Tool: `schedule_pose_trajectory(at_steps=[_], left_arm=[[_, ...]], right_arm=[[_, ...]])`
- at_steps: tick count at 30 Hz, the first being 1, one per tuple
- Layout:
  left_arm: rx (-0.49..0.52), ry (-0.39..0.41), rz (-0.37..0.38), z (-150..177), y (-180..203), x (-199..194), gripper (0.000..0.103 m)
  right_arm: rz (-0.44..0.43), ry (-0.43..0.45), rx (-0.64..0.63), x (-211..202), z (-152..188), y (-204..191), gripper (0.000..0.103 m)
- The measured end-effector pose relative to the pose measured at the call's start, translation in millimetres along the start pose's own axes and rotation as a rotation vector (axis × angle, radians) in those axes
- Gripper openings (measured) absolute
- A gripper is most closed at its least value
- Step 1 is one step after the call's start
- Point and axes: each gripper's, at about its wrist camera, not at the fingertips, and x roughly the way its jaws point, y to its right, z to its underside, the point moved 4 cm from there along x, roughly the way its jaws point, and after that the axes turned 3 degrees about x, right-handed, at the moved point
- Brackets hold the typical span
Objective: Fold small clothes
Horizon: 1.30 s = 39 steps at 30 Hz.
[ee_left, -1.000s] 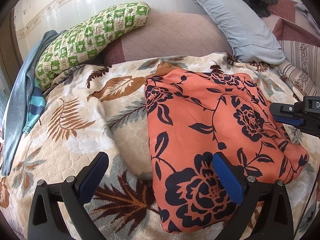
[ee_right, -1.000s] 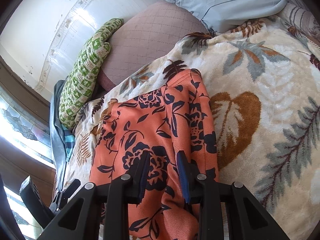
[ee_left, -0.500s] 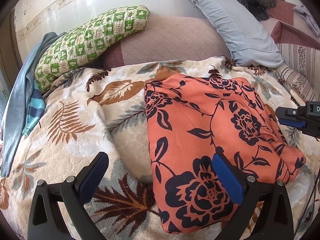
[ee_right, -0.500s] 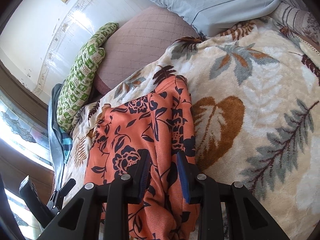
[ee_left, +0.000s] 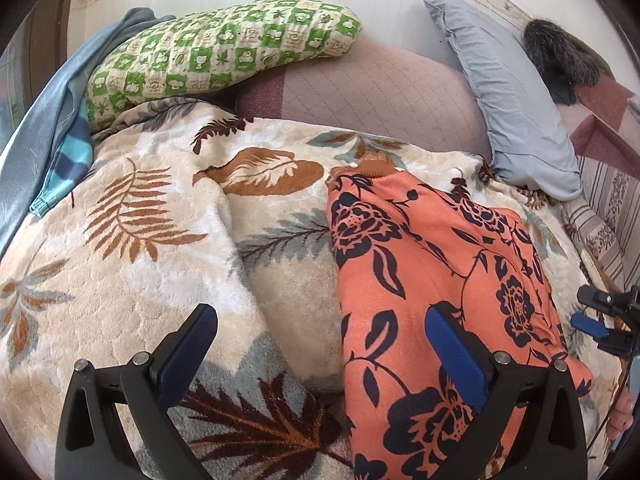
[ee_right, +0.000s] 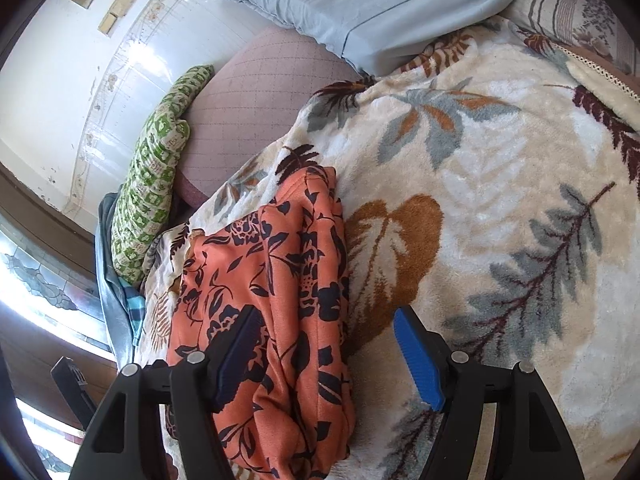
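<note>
I am hovering both grippers, left gripper (ee_left: pixel 320 354) and right gripper (ee_right: pixel 328 350), released and spread wide over the folded orange floral garment (ee_left: pixel 436 292) lying on the leaf-print blanket (ee_left: pixel 132 248).

- The folded garment (ee_left: pixel 440 280) lies on the blanket (ee_left: pixel 140 280), right of the middle in the left wrist view.
- The left tool (ee_left: pixel 320 352) is before the garment's near left edge; one finger is over the garment, the other over the blanket.
- The right tool (ee_right: pixel 324 352) is at the garment's right edge; its left finger is over the garment, its right finger over the blanket.
- Behind the blanket lies a quilted cushion (ee_left: pixel 380 92).
- A checked pillow (ee_left: pixel 224 52) rests on the cushion's left end.
- A plain pillow (ee_left: pixel 508 96) leans at the cushion's right.
- A cloth (ee_left: pixel 48 128) hangs left of the checked pillow.
</note>
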Motion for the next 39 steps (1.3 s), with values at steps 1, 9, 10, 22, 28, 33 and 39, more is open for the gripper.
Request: schedule_pose_trajectory(at_steps=[1,9,10,22,28,33,39], left_arm=[[-0.013,0.005,0.005,-1,-2,1,0.103],[0.025,-0.023,0.090,2,18,15,0.103],[0.026,-0.022,0.099,2,21,14,0.103],[0.068,-0.014,0.106,0,34,11,0.103],[0.067,-0.012,0.101,-1,34,12,0.103],[0.069,-0.021,0.099,-1,36,14,0.103],[0.088,-0.022,0.098,0,41,16,0.103]], right_arm=[[0.004,-0.003,0.001,1,0,2,0.073],[-0.044,-0.061,0.066,17,6,5,0.073],[-0.043,-0.066,0.065,19,7,3,0.073],[-0.036,-0.090,0.049,40,17,-12,0.073],[-0.037,-0.095,0.043,47,18,-18,0.073],[-0.034,-0.096,0.050,50,18,-18,0.073],[-0.031,-0.098,0.060,54,18,-17,0.073]])
